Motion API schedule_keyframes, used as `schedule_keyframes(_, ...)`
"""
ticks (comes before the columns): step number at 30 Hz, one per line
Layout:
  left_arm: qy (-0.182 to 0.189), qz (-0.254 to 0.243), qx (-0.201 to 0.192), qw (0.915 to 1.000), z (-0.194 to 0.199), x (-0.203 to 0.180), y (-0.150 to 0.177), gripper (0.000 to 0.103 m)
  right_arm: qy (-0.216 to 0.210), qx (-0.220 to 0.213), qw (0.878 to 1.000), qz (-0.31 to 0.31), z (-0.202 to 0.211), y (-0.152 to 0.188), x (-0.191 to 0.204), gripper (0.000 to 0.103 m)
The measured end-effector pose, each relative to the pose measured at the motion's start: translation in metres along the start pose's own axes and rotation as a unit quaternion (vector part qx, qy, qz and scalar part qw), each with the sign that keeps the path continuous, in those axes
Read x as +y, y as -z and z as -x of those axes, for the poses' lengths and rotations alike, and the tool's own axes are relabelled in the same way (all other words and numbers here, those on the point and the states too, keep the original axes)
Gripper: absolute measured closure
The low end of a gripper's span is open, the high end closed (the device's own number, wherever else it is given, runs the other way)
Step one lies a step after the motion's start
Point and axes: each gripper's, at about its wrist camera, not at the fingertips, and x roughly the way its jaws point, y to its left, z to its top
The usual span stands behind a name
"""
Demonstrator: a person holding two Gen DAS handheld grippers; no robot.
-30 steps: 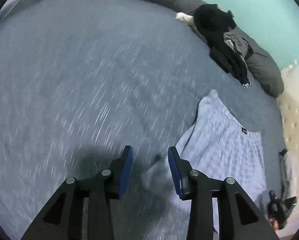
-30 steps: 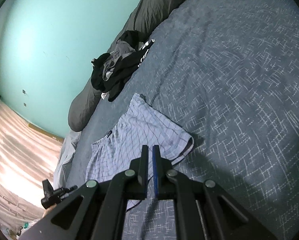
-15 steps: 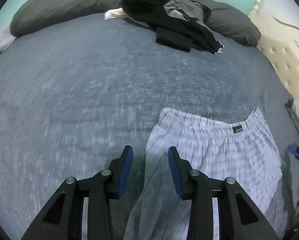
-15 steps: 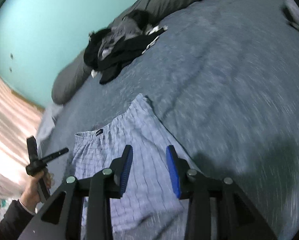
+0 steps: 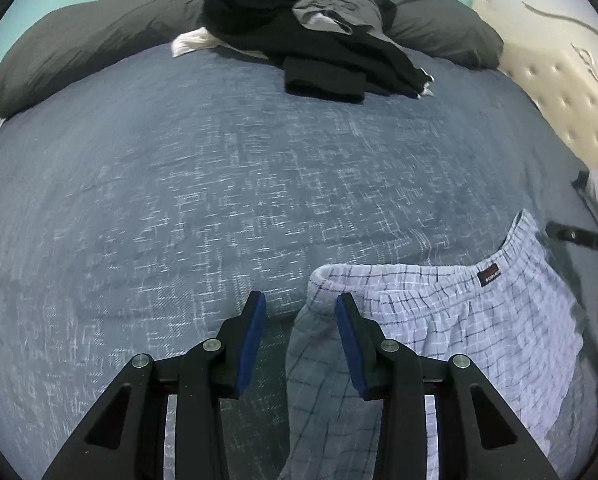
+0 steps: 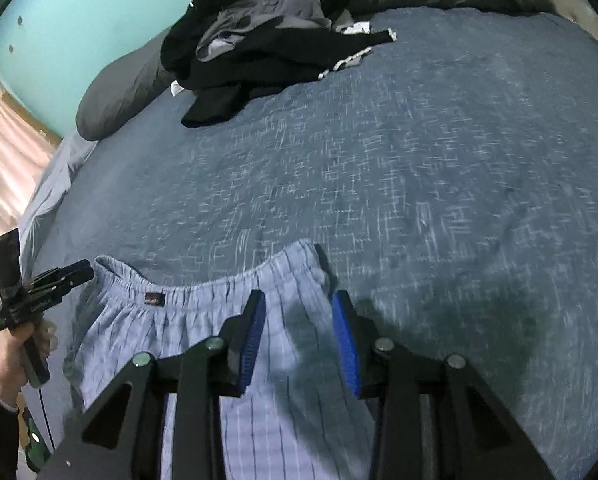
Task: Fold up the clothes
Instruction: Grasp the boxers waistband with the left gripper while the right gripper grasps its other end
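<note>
Light blue checked shorts (image 5: pixel 459 320) lie flat on the blue-grey bed cover (image 5: pixel 179 200), elastic waistband toward the far side. My left gripper (image 5: pixel 301 312) hangs open over the waistband's left corner; the cloth shows between its fingers but the pads do not press it. In the right wrist view the shorts (image 6: pixel 179 328) fill the lower left, and my right gripper (image 6: pixel 299 312) is open above the waistband's right corner, casting a shadow on the cloth. The left gripper (image 6: pixel 51 280) shows there beside the waistband's other end, held by a hand (image 6: pixel 15 344).
A pile of dark clothes (image 5: pixel 307 40) lies at the far side of the bed against long grey pillows (image 5: pixel 79 48). A cream tufted headboard (image 5: pixel 559 92) stands to the right. The right gripper's tip (image 5: pixel 575 236) pokes in from the right edge. The pile (image 6: pixel 259 48) sits far ahead.
The right gripper went from shut to open. Both grippers swung round and moved along the shorts to the waistband end; the dark pile now lies straight ahead.
</note>
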Motion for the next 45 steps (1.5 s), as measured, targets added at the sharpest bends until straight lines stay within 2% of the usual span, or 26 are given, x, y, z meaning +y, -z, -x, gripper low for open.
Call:
schedule_keyframes(5, -0.004, -0.013, -0.001, 0.9999, -0.006, -0.003, -0.001, 0.064, 0.015, 0.008, 1.000, 0.022, -0.013, -0.013, 0.007, 0.067)
schedule_keyframes(7, -0.001, -0.010, -0.005, 0.9999, -0.006, -0.001, -0.002, 0.071, 0.024, 0.015, 0.999, 0.035, -0.021, -0.017, 0.009, 0.067)
schedule_keyframes(9, 0.001, -0.007, -0.007, 0.9999, -0.006, 0.000, -0.003, 0.084, 0.039, 0.012, 0.998, 0.045, -0.026, -0.020, 0.010, 0.067)
schedule_keyframes(12, 0.005, -0.009, -0.010, 0.9999, -0.004, -0.003, -0.004, 0.091, 0.050, 0.007, 0.997, 0.065, -0.032, -0.021, 0.012, 0.067)
schedule_keyframes(14, 0.004, -0.012, -0.012, 0.9998, -0.003, -0.004, -0.004, 0.093, 0.042, 0.010, 0.996, 0.075, -0.034, -0.020, 0.014, 0.073)
schedule_keyframes(17, 0.002, -0.005, -0.016, 0.9999, -0.001, -0.004, -0.006, 0.097, 0.048, 0.013, 0.993, 0.103, -0.037, -0.016, 0.021, 0.089)
schedule_keyframes(20, 0.004, 0.001, -0.018, 0.9998, 0.000, -0.003, -0.007, 0.102, 0.047, 0.006, 0.993, 0.110, -0.036, -0.015, 0.020, 0.095)
schedule_keyframes(28, 0.011, -0.009, -0.022, 0.9997, 0.000, -0.004, -0.007, 0.103, 0.035, -0.013, 0.995, 0.096, -0.031, -0.018, 0.015, 0.097)
schedule_keyframes(31, 0.022, -0.017, -0.011, 0.9996, -0.001, -0.005, -0.004, 0.098, 0.035, -0.012, 0.994, 0.098, -0.031, -0.017, 0.015, 0.097)
schedule_keyframes(33, 0.010, -0.027, -0.005, 0.9996, -0.003, -0.007, 0.000, 0.073, 0.033, -0.012, 0.995, 0.097, -0.030, -0.016, 0.016, 0.097)
schedule_keyframes(35, 0.015, -0.019, -0.004, 0.9997, -0.006, -0.006, 0.002, 0.061, 0.030, -0.013, 0.995, 0.091, -0.030, -0.015, 0.014, 0.097)
schedule_keyframes(38, 0.024, -0.002, 0.001, 0.9997, -0.014, -0.004, 0.000, 0.056, 0.028, -0.014, 0.996, 0.086, -0.028, -0.012, 0.013, 0.097)
schedule_keyframes(42, 0.015, -0.014, -0.003, 0.9998, -0.018, -0.008, -0.004, 0.057, 0.027, -0.014, 0.996, 0.088, -0.027, -0.011, 0.013, 0.097)
schedule_keyframes(43, 0.012, -0.018, -0.004, 0.9998, -0.018, -0.010, -0.005, 0.059, 0.027, -0.014, 0.996, 0.088, -0.026, -0.011, 0.012, 0.097)
schedule_keyframes(45, 0.006, -0.026, -0.005, 0.9996, -0.017, -0.012, -0.006, 0.088, 0.026, -0.014, 0.996, 0.089, -0.026, -0.011, 0.012, 0.097)
